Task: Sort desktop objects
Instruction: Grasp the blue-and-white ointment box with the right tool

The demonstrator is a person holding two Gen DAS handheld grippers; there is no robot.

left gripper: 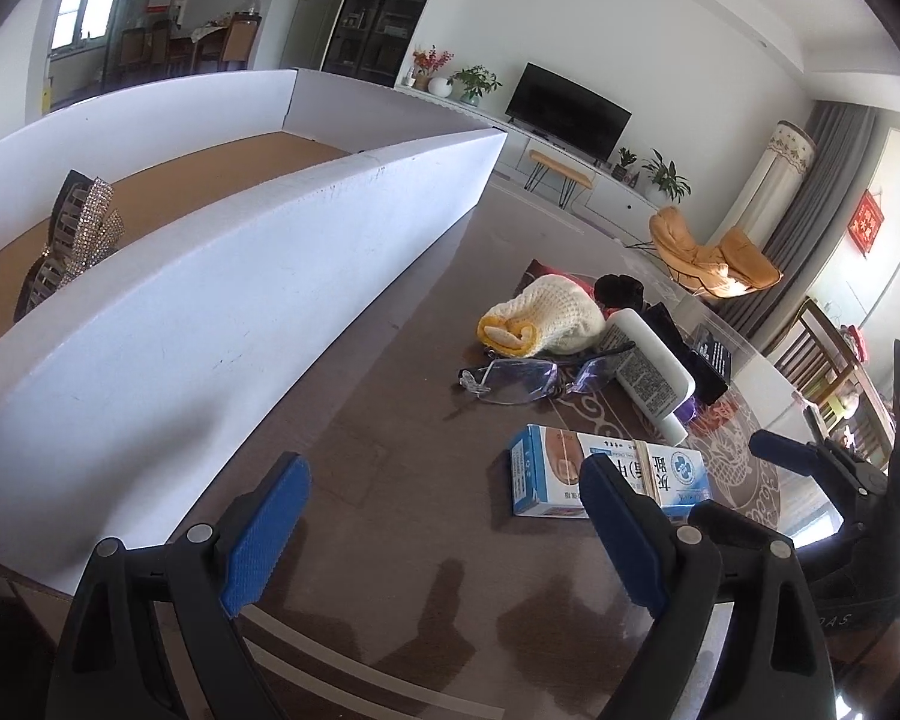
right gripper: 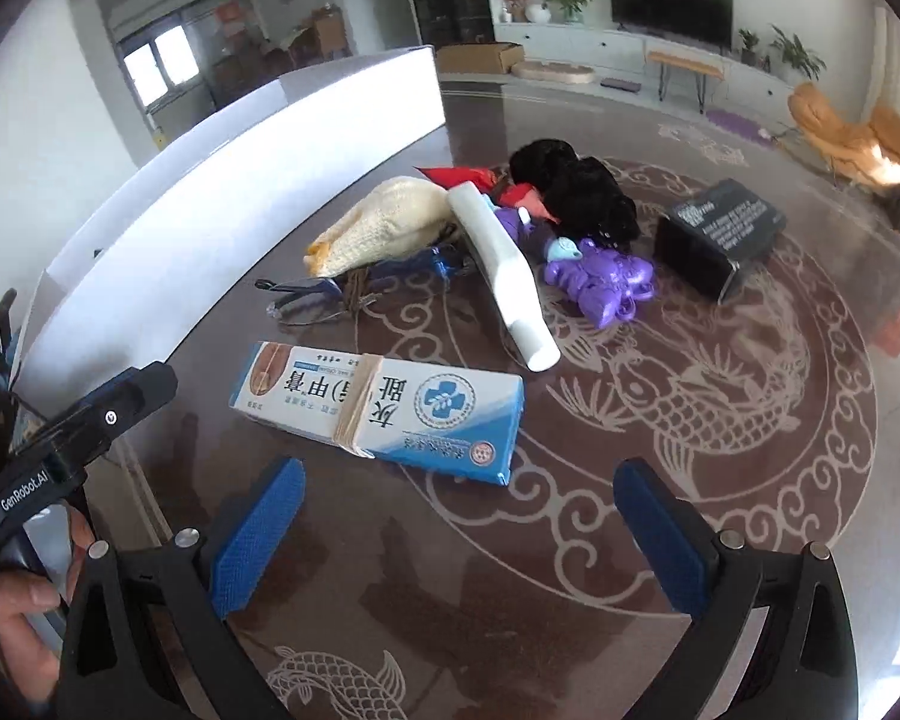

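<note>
A blue and white medicine box (right gripper: pixel 378 408) with a rubber band lies on the dark table, just ahead of my open, empty right gripper (right gripper: pixel 459 531). It also shows in the left wrist view (left gripper: pixel 606 471), partly behind my right finger. My left gripper (left gripper: pixel 444 534) is open and empty beside the white sorting box (left gripper: pixel 258 276). A rhinestone hair clip (left gripper: pixel 75 234) lies inside that box. Beyond the medicine box lie glasses (right gripper: pixel 354 291), a cream knitted item (right gripper: pixel 384 222), a white tube (right gripper: pixel 504 270), a purple toy (right gripper: pixel 600 279) and black hair pieces (right gripper: pixel 576 189).
A black box (right gripper: pixel 720 228) lies at the right of the pile. A red cloth (right gripper: pixel 468 177) sits under the pile. The white box's long wall (right gripper: pixel 240 180) runs along the table's left side. The other gripper's body (right gripper: pixel 72 432) is at the left.
</note>
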